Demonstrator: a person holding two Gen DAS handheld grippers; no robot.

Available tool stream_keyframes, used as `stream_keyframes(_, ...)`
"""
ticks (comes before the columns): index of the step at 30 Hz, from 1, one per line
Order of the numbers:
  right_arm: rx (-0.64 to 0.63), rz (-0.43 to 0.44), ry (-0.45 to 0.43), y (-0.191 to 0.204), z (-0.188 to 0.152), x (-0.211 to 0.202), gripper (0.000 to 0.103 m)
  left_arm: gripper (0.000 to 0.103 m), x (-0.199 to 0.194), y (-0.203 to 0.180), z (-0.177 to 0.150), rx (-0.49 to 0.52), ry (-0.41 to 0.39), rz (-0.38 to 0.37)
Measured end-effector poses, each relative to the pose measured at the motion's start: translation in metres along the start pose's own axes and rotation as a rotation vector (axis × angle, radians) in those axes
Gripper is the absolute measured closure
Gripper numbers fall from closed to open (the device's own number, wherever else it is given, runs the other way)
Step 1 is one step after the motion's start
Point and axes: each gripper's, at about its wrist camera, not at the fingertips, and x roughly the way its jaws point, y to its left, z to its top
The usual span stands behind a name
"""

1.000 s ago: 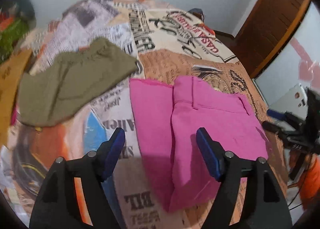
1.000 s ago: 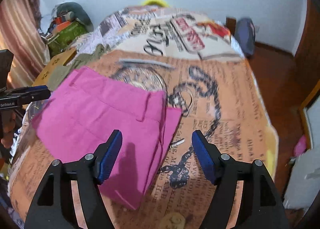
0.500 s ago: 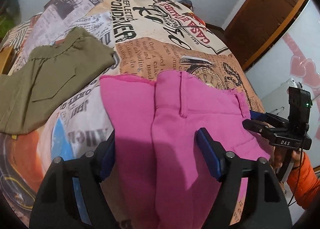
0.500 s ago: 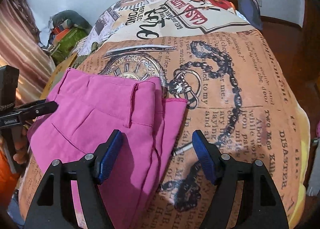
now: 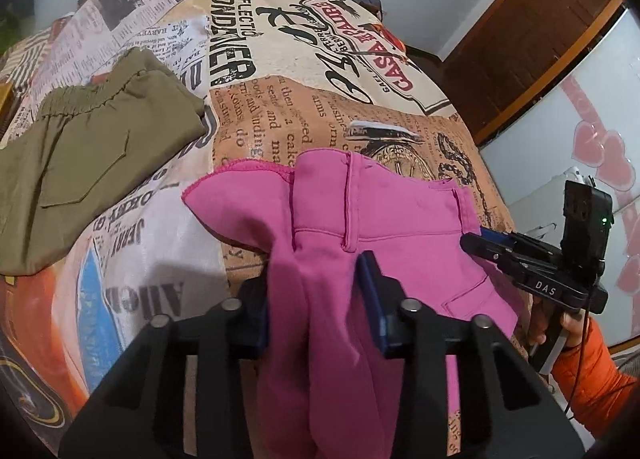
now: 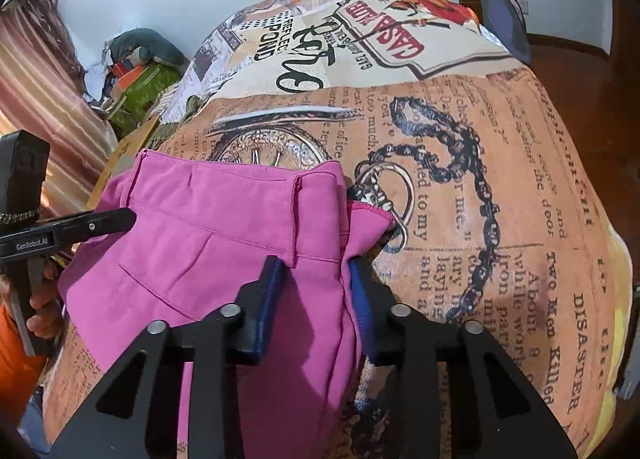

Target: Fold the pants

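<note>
Left tongs [image 5: 316, 299]: jaws closing, with a bunched ridge of the pink pants [image 5: 400, 215] between the blue pads and the cloth drawn up into them; judged a grip on that edge. Right tongs [image 6: 316, 299]: jaws likewise closing, pinching the opposite edge of the same garment just below its waistband, fabric gathered between the pads.

Location: the pants lie on a bed under a newspaper-print bedspread [image 5: 280, 107], near its front edge. A pair of olive trousers [image 5: 92, 147] lies apart to the left in the left wrist view.

Progress: the garment appears already doubled, with one layer over another and a hemmed edge showing to one side. Both sides are now taken up, so a further fold seems to be starting; it is not yet made, nor is the garment laid flat.

Not determinable: the lower part of the pants is cut off behind both tools, so the fold count is uncertain. The person shows only as an orange sleeve [image 5: 592, 363]
</note>
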Motion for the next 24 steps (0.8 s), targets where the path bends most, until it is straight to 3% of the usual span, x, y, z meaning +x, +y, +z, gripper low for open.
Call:
stream_keyframes(4,-0.015,-0.017,-0.031,0.003,0.004,-0.008,0.091,0.075,-0.003,-0.017,-0.004,0.078,-0.031,0.093)
stream_keyframes(7,-0.026,-0.021,-0.056,0.006,0.006,-0.018,0.093,0.082,-0.008,-0.027,-0.007,0.114,-0.052,0.146)
stream_keyframes(24,-0.177,-0.011,-0.201,0.078,0.031,-0.087,0.096,0.089,-0.116,-0.049,-0.024,0.135,-0.242,0.2)
